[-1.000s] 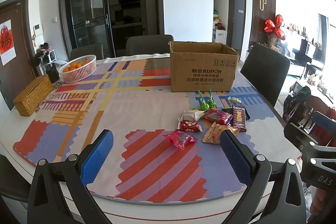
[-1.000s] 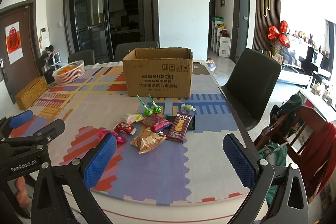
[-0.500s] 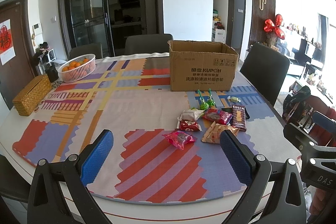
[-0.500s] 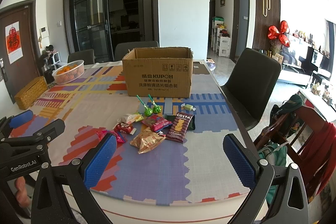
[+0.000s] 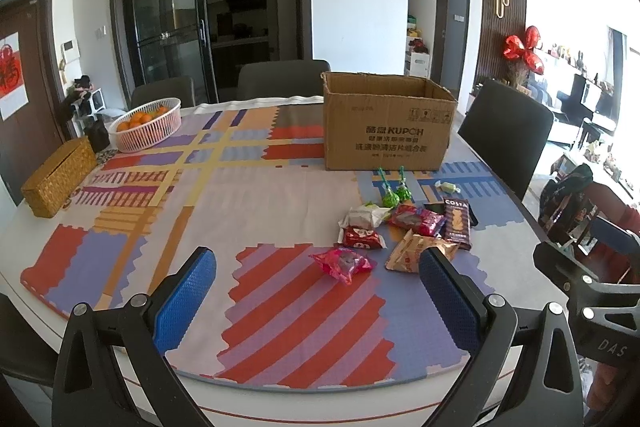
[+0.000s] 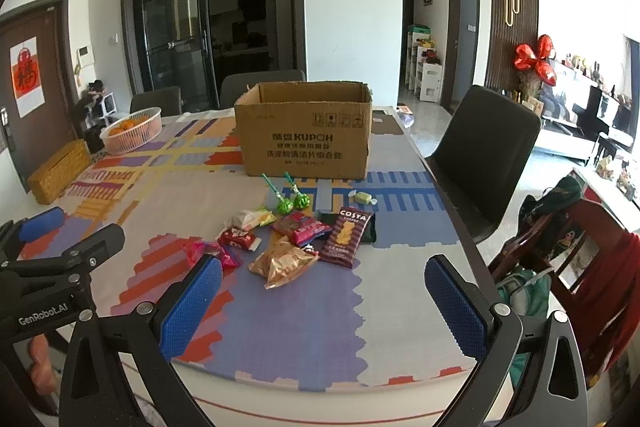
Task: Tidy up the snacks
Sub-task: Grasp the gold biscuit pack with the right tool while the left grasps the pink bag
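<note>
A pile of snacks lies on the patterned table mat: a pink packet (image 5: 343, 264) (image 6: 208, 251), a tan packet (image 5: 416, 254) (image 6: 285, 261), a brown COSTA packet (image 5: 457, 223) (image 6: 346, 236), a red packet (image 5: 416, 219) (image 6: 302, 228) and two green lollipops (image 5: 394, 195) (image 6: 292, 202). An open cardboard box (image 5: 387, 125) (image 6: 306, 135) stands behind them. My left gripper (image 5: 318, 301) is open and empty near the table's front edge. My right gripper (image 6: 324, 307) is open and empty, to the right of the left one.
A white basket of oranges (image 5: 146, 123) (image 6: 132, 129) and a woven box (image 5: 58, 177) (image 6: 60, 171) sit at the far left. Dark chairs (image 5: 506, 131) (image 6: 486, 151) stand around the table. A red chair with bags (image 6: 580, 267) stands to the right.
</note>
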`<state>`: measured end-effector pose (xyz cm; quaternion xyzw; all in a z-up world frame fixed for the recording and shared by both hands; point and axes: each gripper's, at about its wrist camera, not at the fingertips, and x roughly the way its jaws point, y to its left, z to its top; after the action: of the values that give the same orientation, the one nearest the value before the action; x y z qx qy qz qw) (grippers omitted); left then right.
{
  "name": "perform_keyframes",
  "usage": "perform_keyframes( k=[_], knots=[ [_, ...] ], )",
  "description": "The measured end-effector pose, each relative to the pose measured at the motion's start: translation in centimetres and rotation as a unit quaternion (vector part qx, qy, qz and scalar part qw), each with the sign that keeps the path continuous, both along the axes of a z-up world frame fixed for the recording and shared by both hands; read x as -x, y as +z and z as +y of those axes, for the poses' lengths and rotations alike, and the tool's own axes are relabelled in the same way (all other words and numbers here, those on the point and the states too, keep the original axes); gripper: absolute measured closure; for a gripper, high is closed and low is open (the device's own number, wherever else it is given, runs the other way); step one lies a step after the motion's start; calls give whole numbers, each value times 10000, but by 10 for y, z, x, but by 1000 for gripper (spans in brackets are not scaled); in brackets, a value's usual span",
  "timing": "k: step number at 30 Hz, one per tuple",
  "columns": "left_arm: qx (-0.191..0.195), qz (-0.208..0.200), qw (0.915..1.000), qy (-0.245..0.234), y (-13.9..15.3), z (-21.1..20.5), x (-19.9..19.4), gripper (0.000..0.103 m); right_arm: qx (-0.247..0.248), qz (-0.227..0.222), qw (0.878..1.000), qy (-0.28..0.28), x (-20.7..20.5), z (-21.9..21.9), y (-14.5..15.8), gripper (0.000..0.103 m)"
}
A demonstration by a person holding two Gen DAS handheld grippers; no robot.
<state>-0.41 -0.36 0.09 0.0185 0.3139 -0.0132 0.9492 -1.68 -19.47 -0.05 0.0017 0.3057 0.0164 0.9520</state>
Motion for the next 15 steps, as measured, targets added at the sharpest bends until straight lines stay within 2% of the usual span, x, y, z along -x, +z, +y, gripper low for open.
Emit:
perform_keyframes(
  k=[7,11,15],
  knots=[
    [-80,113,9998,-135,-9,5,-16,0,90,68,9998,185,-15,5,-4,1],
    [-296,178,9988,-351,-17,4,-30,6,283,107,9990,336,-29,12,-11,1],
    [-436,359,9959,-706,-30,2,-46,10,470,217,9969,591,-44,21,-23,6]
  ],
)
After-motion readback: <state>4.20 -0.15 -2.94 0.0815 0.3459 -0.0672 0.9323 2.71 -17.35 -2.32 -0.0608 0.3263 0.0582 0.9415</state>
